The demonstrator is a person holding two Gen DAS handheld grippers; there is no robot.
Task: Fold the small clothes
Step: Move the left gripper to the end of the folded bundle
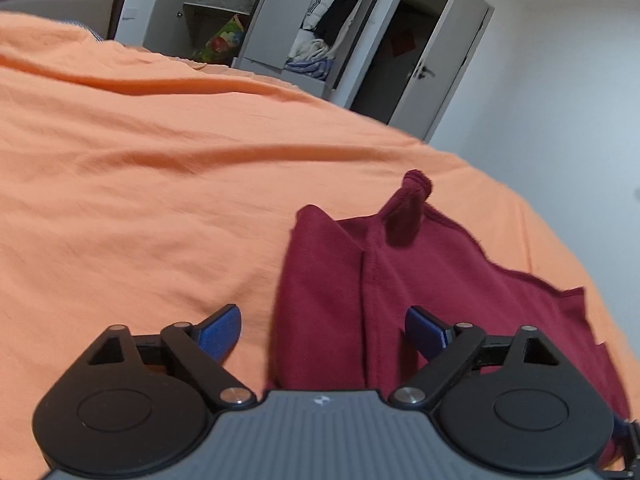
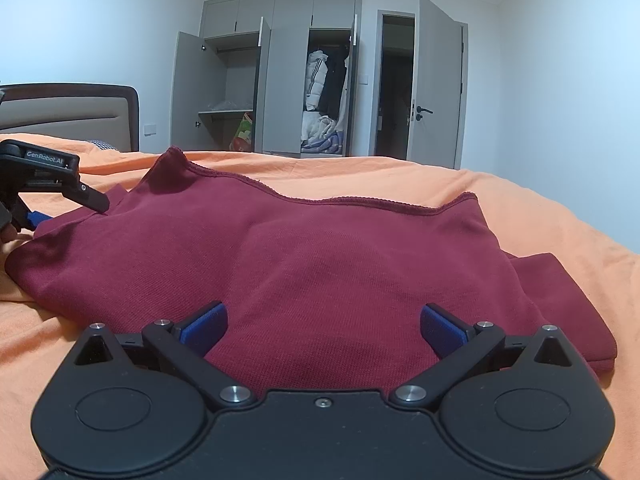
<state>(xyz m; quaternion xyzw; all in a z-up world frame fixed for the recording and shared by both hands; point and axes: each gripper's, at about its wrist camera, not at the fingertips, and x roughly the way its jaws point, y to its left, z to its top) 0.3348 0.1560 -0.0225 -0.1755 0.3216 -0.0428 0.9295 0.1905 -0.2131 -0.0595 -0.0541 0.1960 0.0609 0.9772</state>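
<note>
Where the dark red garment point(image 2: 320, 264) lies, it is spread across the orange bed sheet point(image 2: 520, 200), with one stitched hem running along its far edge and a small corner raised into a peak at the far left in the right wrist view. A folded layer is seen at the garment's right side, resting on the sheet. In the left wrist view the same garment point(image 1: 400, 280) is seen with a vertical seam down its middle and a bunched tip standing up at its far end.

The right gripper point(image 2: 323, 326) is held low over the near edge of the garment; its jaws are spread wide, and nothing is pinched between the blue pads point(image 2: 204, 328). The left gripper point(image 1: 322, 330) is positioned at the garment's left edge, one blue pad over the sheet and the other over the red cloth; its jaws are likewise spread wide and empty. In the right wrist view the left gripper point(image 2: 60, 196) is seen at the garment's far left corner.

Beyond the bed, a grey wardrobe point(image 2: 280, 80) stands with doors open, clothes hanging inside. A padded headboard point(image 2: 68, 112) is visible at the left, and an open room door point(image 2: 436, 80) at the right.
</note>
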